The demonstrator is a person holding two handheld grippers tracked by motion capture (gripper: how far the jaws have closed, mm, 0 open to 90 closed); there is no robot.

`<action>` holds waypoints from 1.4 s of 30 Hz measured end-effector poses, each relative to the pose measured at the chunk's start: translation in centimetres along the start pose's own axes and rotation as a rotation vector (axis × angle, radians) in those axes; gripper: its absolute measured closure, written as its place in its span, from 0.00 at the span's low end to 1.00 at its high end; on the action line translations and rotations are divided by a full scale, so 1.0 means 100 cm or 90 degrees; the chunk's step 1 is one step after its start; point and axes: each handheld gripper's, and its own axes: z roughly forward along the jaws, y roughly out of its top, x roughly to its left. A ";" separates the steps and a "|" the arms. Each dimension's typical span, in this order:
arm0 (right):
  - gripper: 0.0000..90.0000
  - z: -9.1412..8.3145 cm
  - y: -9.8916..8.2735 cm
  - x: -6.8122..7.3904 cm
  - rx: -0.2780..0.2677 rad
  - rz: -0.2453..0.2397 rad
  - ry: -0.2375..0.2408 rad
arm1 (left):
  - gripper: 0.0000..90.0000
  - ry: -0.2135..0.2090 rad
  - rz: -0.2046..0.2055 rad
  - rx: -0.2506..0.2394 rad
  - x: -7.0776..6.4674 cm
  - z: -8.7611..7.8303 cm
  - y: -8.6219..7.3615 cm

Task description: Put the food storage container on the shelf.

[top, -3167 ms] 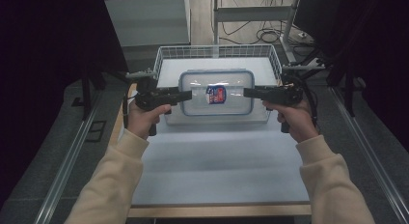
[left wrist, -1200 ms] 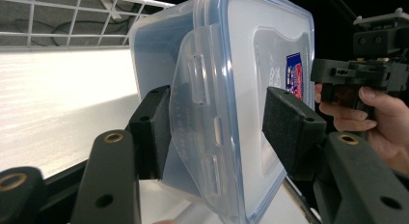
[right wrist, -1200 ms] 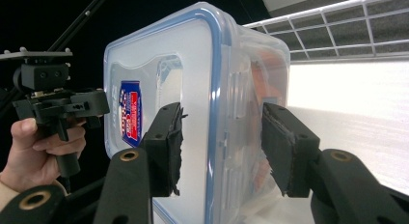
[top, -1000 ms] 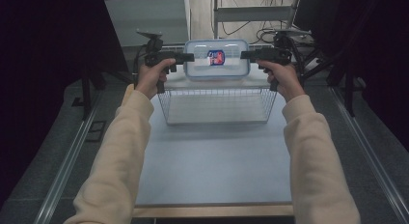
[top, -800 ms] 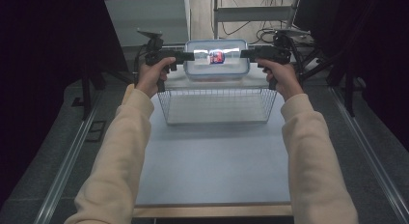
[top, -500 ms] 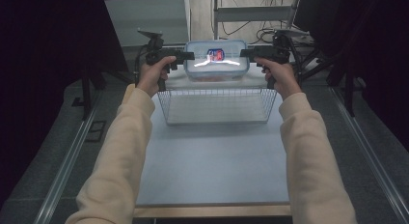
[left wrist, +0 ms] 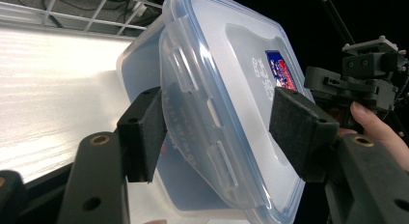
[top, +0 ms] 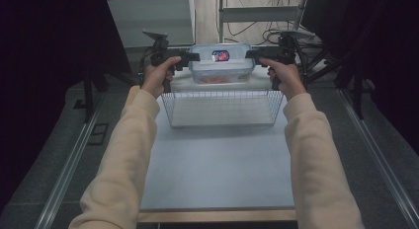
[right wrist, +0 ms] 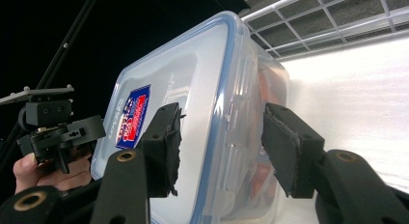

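Clear rectangular plastic food container (top: pixel 222 64), blue-rimmed snap-lock lid, red-and-blue label (top: pixel 220 56) near lid centre. Lid on, side clips down. Orange-red contents show dimly through the wall. Sits level, long side across the table, at the far edge just behind the white wire basket (top: pixel 222 108). Left gripper view: lid edge and clips (left wrist: pixel 207 132) close up.

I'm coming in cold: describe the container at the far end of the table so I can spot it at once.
Start at the wire basket on the light table. Just beyond its far rim sits a clear plastic container, between the left gripper and the right gripper. It has a blue-edged snap lid with a red and blue label.
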 end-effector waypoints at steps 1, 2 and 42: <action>0.54 0.000 0.000 -0.001 -0.002 0.010 0.001 | 0.42 0.003 0.000 0.002 0.000 0.001 0.000; 0.54 0.001 -0.001 -0.001 -0.003 0.009 -0.001 | 0.41 0.003 0.000 0.002 0.000 0.001 0.000; 0.35 -0.067 -0.070 0.037 -0.043 -0.293 0.015 | 0.26 0.031 0.231 -0.055 -0.072 -0.058 -0.086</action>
